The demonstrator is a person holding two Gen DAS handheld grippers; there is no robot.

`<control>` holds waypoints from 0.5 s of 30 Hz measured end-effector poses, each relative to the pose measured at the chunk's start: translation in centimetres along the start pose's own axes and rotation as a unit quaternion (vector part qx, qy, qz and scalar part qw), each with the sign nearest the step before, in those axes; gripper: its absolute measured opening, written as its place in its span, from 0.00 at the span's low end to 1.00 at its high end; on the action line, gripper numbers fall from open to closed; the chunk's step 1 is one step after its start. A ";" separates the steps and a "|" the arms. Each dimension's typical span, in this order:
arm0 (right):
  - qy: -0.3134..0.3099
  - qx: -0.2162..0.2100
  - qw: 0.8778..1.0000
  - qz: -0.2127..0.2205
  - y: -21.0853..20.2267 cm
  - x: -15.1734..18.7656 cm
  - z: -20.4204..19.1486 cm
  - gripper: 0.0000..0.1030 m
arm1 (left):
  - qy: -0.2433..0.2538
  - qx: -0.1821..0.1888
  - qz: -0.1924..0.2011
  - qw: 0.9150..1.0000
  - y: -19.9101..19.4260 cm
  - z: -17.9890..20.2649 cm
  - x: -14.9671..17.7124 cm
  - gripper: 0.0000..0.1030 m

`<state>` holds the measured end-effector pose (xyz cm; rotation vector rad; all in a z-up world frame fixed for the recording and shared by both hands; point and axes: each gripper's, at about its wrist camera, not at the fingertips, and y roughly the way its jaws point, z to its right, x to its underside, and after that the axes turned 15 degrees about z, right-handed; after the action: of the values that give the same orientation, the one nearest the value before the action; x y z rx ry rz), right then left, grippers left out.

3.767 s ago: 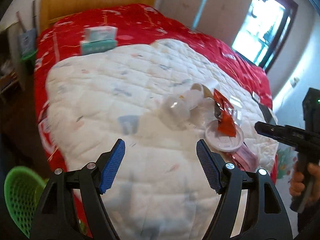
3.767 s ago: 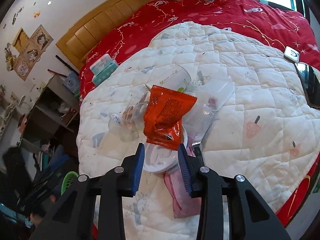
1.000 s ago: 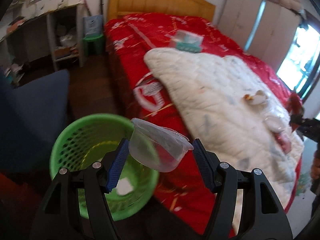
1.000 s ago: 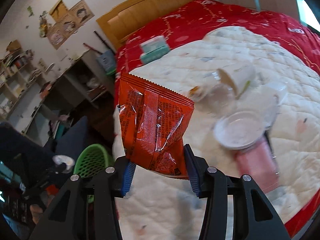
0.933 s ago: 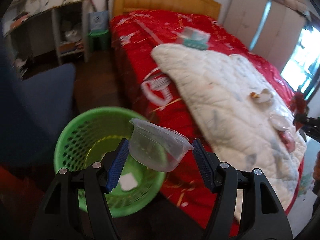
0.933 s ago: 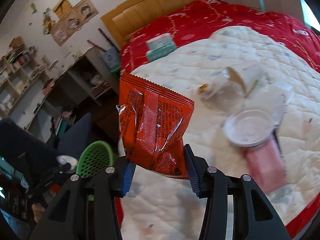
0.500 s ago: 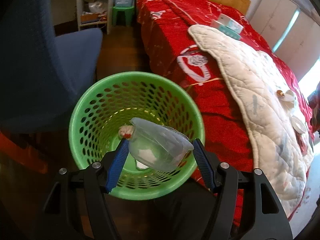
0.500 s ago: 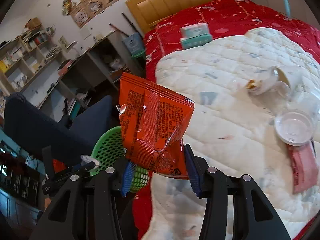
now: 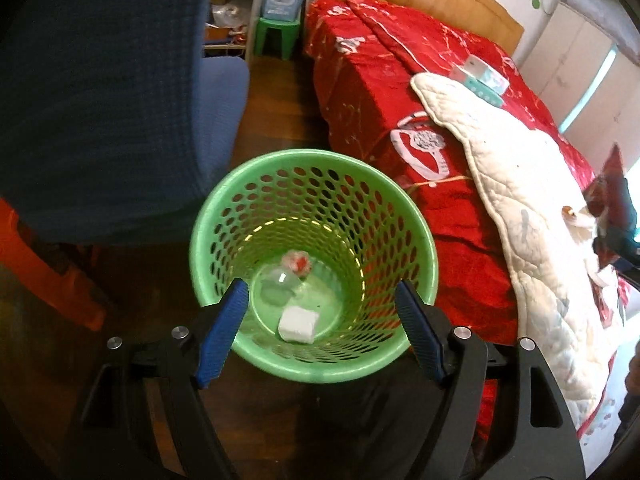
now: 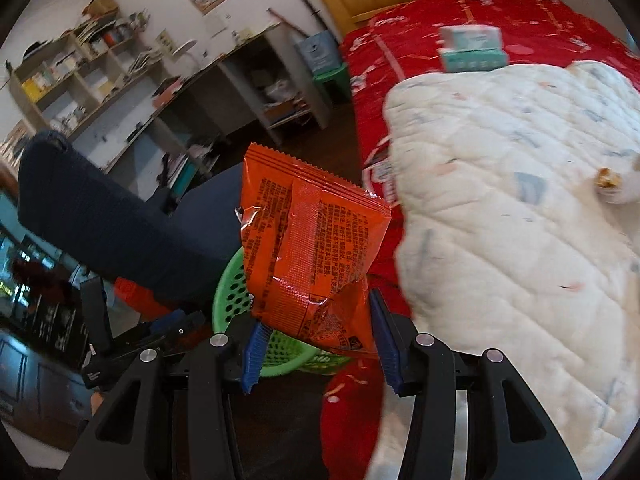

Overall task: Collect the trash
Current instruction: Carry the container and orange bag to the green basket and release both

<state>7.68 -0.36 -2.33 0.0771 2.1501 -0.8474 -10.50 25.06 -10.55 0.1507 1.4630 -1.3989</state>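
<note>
My left gripper (image 9: pixel 320 328) is open and empty, right above the green perforated trash basket (image 9: pixel 416 240) on the floor beside the bed. A clear plastic cup (image 9: pixel 278 286) lies at the basket's bottom with a white block (image 9: pixel 297 323) and a small red-white scrap (image 9: pixel 296 261). My right gripper (image 10: pixel 318 342) is shut on an orange snack wrapper (image 10: pixel 308 248) and holds it upright above the bed's edge, with the basket (image 10: pixel 234 292) behind and below it. More trash (image 10: pixel 612 182) lies on the white quilt (image 10: pixel 520 220).
A blue chair (image 9: pixel 100 100) stands left of the basket. The red bed (image 9: pixel 380 92) is on the right, with a tissue box (image 9: pixel 482 76) on it. A green stool (image 9: pixel 278 36) and shelves (image 10: pixel 120 92) stand beyond. The left gripper shows in the right wrist view (image 10: pixel 132 344).
My left gripper has opened and the clear cup has dropped into the basket. My right gripper has carried the orange wrapper from the quilt toward the basket.
</note>
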 end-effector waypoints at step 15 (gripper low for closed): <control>-0.017 -0.042 0.996 -0.074 9.3 2.3 -5.3 0.51 | -0.026 -0.018 0.010 0.999 -1.9 -3.2 0.5 0.73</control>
<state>5.63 9.46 -6.60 -0.1394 2.1764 -0.8348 -13.84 26.69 -10.47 0.1052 1.4398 -1.3509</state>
